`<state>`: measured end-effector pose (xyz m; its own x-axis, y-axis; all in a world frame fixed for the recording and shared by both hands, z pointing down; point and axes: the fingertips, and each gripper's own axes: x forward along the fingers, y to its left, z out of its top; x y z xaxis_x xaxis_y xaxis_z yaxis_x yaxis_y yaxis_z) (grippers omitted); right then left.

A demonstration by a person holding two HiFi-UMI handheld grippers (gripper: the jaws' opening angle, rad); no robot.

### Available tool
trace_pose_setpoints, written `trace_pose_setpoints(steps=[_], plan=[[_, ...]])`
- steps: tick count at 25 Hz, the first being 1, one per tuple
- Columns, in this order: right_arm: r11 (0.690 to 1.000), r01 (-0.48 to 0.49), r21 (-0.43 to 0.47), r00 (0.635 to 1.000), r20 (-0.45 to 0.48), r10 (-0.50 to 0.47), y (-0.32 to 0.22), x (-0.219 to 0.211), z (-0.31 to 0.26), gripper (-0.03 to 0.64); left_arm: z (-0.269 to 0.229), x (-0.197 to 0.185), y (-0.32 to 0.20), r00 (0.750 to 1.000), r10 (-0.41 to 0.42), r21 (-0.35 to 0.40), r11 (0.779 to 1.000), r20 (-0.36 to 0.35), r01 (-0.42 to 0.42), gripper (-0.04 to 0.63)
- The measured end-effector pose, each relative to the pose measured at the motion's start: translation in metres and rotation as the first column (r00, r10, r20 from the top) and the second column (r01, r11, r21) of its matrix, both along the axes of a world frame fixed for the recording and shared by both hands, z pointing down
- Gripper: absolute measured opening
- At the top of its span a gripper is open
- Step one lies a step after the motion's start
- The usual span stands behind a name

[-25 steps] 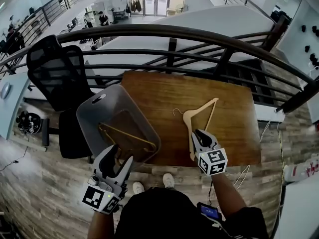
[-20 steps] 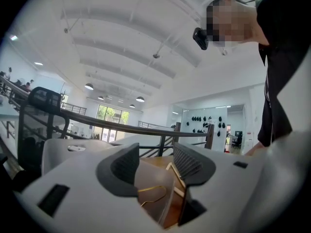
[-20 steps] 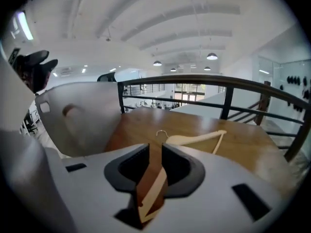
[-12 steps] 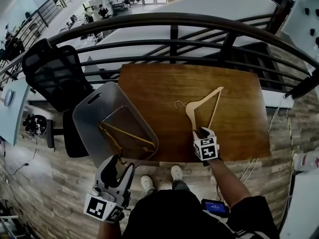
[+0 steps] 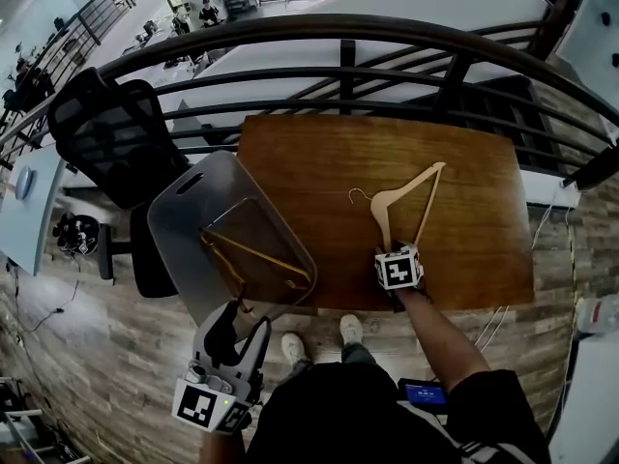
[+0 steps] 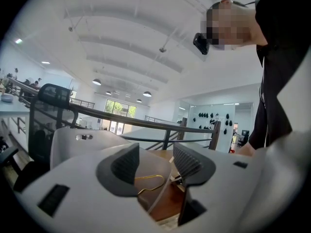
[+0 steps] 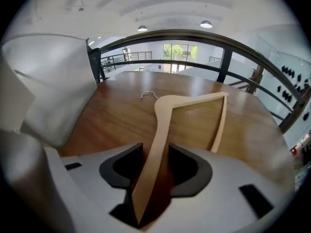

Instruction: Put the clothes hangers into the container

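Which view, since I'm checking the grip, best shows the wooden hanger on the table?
Right gripper view: the hanger fills it, one arm between the right gripper jaws, which have just been opening. Head view shows it small; left gripper view doesn't.

The upper half of the wooden table lies bare at the frame's centre, leaving free passage there. The grey container blocks its left edge, the wooden hanger lies right of centre, and the black railing closes off the top

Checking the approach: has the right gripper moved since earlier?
Yes: the right gripper sank to the table edge; its jaws, just opening, straddle the hanger.
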<state>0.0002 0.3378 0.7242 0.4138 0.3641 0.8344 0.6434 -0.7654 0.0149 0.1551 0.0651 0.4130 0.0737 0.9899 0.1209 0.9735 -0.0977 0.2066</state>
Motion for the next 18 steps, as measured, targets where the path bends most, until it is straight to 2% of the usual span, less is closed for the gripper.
trace_pose_setpoints(steps=[4, 10, 14, 18], plan=[[0.998, -0.029, 0.05, 1.0, -0.01, 0.03, -0.002, -0.001, -0.001, 0.115, -0.001, 0.0, -0.002, 1.0, -0.005, -0.005, 1.0, -0.016, 0.004, 0.225], [0.978, -0.128, 0.166, 0.987, -0.08, 0.142, -0.015, -0.018, 0.0, 0.083, -0.003, -0.009, 0.004, 0.999, 0.037, -0.018, 0.999, -0.004, -0.037, 0.225], [0.978, -0.101, 0.18, 0.99, -0.08, 0.117, -0.034, -0.036, -0.003, 0.08, -0.003, -0.023, 0.018, 0.995, 0.096, -0.033, 0.995, 0.01, -0.096, 0.224], [0.978, -0.077, 0.194, 0.992, -0.085, 0.095, -0.058, -0.053, -0.004, 0.08, -0.009, -0.045, 0.041, 0.983, 0.186, -0.056, 0.981, 0.01, -0.185, 0.219]])
